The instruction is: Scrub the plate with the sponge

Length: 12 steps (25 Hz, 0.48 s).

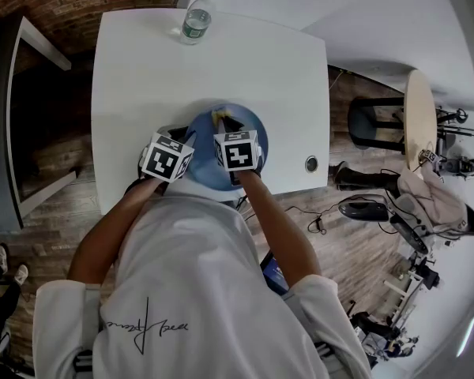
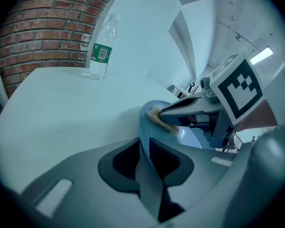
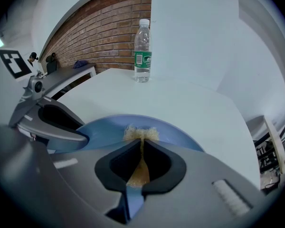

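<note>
Left hand-held gripper [image 2: 143, 148] is clamped on the rim of the blue plate [image 2: 187, 136], which I see at frame centre in the head view, at the near edge of the white worktop [image 1: 221, 69]. Right hand-held gripper [image 3: 141, 146] is closed on the yellow sponge [image 3: 140, 133], pressing it against the plate face.

Plenty of room on the white table [image 1: 142, 93]: left side, right side and the middle stretch lie open. At the far edge, left of centre, stands a clear plastic water bottle with a green label [image 1: 196, 20]. The middle of the near edge is crowded. There the left tool [image 1: 191, 136] clamps the rim of the round blue plate [image 1: 257, 129], and the right tool [image 1: 225, 121] pinches a tan fibrous sponge [image 1: 219, 116]. A small round metal cap [image 1: 310, 163] sits near the near right corner.
</note>
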Each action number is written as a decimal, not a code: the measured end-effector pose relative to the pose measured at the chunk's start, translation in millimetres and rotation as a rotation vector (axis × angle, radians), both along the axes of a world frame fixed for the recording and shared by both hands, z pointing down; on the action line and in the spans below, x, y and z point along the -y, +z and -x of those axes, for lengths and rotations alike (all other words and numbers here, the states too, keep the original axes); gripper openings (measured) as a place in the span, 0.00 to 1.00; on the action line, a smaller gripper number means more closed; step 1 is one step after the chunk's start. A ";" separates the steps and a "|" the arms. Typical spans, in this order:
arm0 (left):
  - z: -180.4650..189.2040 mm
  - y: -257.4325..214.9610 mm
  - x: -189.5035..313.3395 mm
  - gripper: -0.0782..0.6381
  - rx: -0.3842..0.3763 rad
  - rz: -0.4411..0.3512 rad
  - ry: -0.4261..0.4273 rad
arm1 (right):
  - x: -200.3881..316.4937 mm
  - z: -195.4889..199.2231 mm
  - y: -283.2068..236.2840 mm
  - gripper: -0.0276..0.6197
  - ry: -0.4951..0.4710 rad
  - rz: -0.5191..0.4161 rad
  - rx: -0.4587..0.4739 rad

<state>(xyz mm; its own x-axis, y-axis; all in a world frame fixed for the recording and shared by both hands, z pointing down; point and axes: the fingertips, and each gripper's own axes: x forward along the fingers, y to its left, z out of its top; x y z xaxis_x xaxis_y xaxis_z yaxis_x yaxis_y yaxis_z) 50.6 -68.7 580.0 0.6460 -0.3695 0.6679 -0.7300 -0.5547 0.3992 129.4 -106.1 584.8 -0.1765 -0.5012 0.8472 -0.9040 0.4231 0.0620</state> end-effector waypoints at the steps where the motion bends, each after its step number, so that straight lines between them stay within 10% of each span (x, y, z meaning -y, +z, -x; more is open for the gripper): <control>1: 0.1 0.3 -0.1 0.22 0.001 -0.001 0.000 | -1.0 1.0 0.2 0.08 -0.008 0.002 -0.001; 12: 0.9 -0.2 -0.2 0.21 0.014 -0.008 0.003 | -16.4 17.8 -2.8 0.08 -0.120 0.011 -0.032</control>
<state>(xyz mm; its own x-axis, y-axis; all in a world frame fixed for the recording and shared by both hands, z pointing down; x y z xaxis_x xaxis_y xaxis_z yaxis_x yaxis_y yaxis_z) 49.8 -68.5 579.9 0.6379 -0.3732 0.6736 -0.7337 -0.5602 0.3845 111.6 -89.6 582.0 -0.2077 -0.4687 0.8586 -0.8442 0.5293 0.0847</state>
